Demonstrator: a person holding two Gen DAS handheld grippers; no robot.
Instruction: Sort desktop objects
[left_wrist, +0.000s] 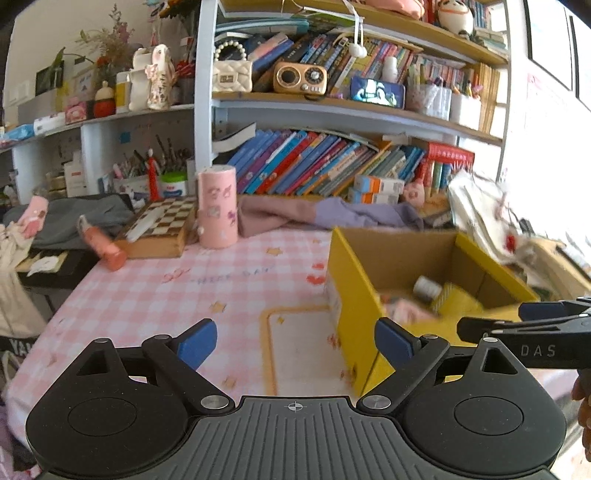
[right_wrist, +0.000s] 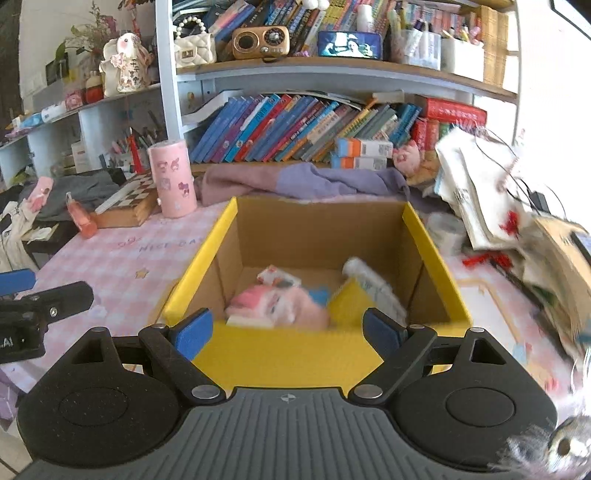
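A child's study corner at home: tall white bookshelves (left_wrist: 205, 92) crammed with colourful picture books (left_wrist: 303, 162), pink gingham tablecloth (left_wrist: 155, 288), plush rabbit figurine (right_wrist: 125, 62).

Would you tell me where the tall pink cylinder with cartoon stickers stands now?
The tall pink cylinder stands upright at the table's far left, between the wooden chessboard box and crumpled mauve cloth.
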